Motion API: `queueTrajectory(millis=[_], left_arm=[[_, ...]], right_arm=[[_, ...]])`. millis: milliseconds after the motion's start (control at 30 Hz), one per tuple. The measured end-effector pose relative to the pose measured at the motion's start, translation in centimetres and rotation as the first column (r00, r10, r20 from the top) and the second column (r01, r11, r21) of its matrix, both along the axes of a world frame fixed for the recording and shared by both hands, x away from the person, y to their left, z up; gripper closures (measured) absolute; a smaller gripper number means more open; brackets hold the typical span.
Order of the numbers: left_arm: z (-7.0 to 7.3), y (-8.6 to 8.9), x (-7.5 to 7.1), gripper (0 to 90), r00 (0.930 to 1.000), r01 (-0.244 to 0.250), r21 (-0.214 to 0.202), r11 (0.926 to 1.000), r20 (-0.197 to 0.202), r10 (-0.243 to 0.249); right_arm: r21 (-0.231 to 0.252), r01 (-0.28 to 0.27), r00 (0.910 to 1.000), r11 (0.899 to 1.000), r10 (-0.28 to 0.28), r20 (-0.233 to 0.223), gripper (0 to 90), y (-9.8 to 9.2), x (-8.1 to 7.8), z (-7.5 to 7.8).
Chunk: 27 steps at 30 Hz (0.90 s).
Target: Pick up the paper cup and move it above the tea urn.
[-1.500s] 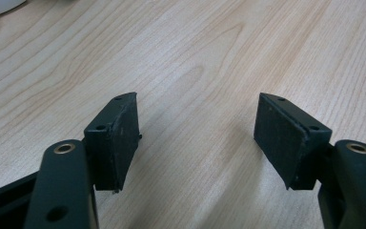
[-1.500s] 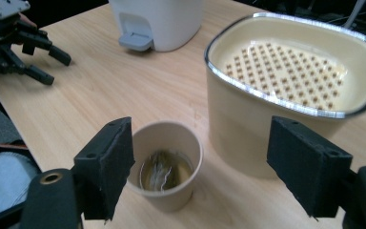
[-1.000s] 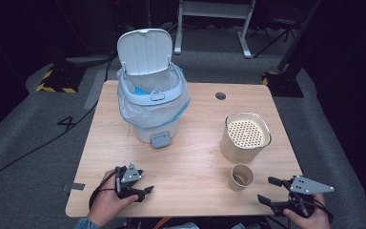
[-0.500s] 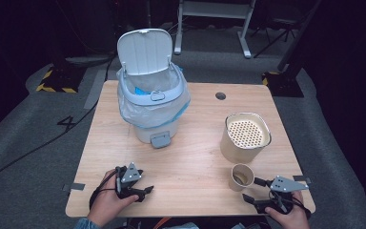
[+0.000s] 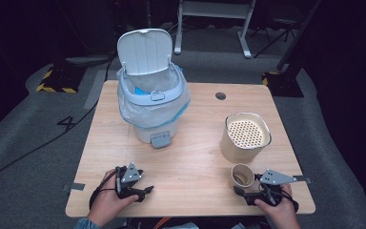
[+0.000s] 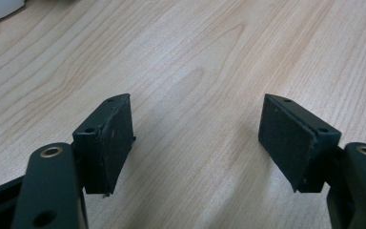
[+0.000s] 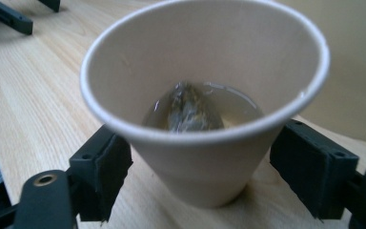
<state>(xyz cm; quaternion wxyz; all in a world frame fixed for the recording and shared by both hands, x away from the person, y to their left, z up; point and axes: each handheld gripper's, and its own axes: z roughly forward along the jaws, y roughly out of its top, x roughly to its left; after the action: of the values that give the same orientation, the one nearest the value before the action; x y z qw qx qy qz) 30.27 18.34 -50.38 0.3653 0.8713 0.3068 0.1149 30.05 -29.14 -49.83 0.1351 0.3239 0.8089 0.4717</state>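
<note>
High view: light wooden table (image 5: 190,157) carries a white pedal bin with raised lid and plastic liner (image 5: 151,98), a beige canister with perforated insert (image 5: 246,137) and a small paper cup (image 5: 242,175) just beside the right hand-held gripper (image 5: 240,192). Left gripper view: left hand-held gripper (image 6: 195,138) wide, empty, over bare wood. Right gripper view: jaws bracket the cup, apparently not touching; a soaked tea bag (image 7: 188,110) sits in liquid. Step judged: grasping the cup; next, close squarely, gently. No writing legible.
</note>
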Motion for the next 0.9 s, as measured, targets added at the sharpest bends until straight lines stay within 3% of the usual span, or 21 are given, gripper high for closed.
queueTrajectory(millis=[200, 400, 733, 900], left_arm=[[0.0, 0.0, 0.0, 28.0, 1.0, 0.001, 0.002, 1.0, 0.0, -0.001], [0.0, 0.0, 0.0, 28.0, 1.0, 0.001, 0.002, 1.0, 0.0, -0.001], [0.0, 0.0, 0.0, 28.0, 1.0, 0.001, 0.001, 1.0, 0.0, -0.001], [0.0, 0.0, 0.0, 28.0, 1.0, 0.0, 0.0, 1.0, 0.0, 0.0]], right_arm=[[0.012, -0.011, 0.9999, 1.0, 0.011, 0.008, 27.3, 0.2, 0.2, -0.1], [0.061, -0.004, 0.9996, 0.998, 0.002, 0.028, 25.6, 0.2, 0.2, -0.1], [0.058, 0.011, 0.9996, 0.998, -0.013, 0.026, 31.1, 0.1, 0.2, 0.3], [0.076, 0.037, 0.9985, 0.996, -0.04, 0.037, 32.2, -0.4, 0.2, 1.3]])
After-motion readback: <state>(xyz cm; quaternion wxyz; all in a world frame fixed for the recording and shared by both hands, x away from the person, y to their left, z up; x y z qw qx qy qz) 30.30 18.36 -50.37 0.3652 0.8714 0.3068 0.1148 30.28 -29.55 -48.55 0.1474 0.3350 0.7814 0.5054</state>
